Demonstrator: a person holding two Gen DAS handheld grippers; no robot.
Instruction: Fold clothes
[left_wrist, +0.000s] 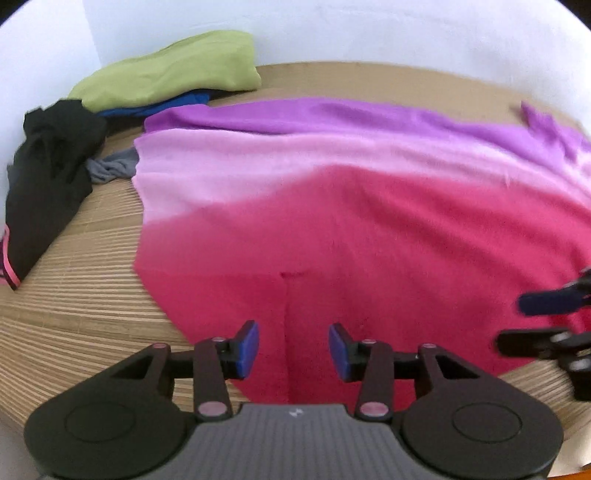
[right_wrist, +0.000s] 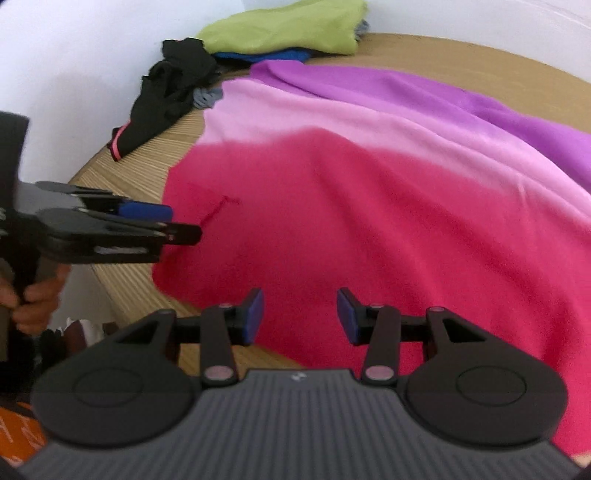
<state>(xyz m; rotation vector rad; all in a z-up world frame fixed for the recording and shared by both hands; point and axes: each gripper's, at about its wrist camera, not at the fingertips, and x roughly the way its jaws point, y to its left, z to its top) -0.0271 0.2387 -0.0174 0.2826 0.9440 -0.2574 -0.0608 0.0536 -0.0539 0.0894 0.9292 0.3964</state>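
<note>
both claws spread, empty — left gripper (left_wrist: 293, 350) and right gripper (right_wrist: 300, 315) just above near hem of pink-to-purple fleece garment (left_wrist: 369, 206), stretching away lengthwise.

Spread garment (left_wrist: 369, 229): banded deep pink, pale pink, purple. Behind its purple end, a lime-green fold (left_wrist: 173, 70) over blue cloth (left_wrist: 177, 104); beside those, black clothing (left_wrist: 48, 166) with a pink trim stripe, then a grey scrap (left_wrist: 110, 168). Table (left_wrist: 74, 280): tan, finely striped. Gripper pads (left_wrist: 248, 349): blue.

A domestic room is suggested: clothes are heaped on a striped wooden table (left_wrist: 74, 295) set against a plain white wall (left_wrist: 332, 29), a green folded garment (left_wrist: 166, 74) among them.
</note>
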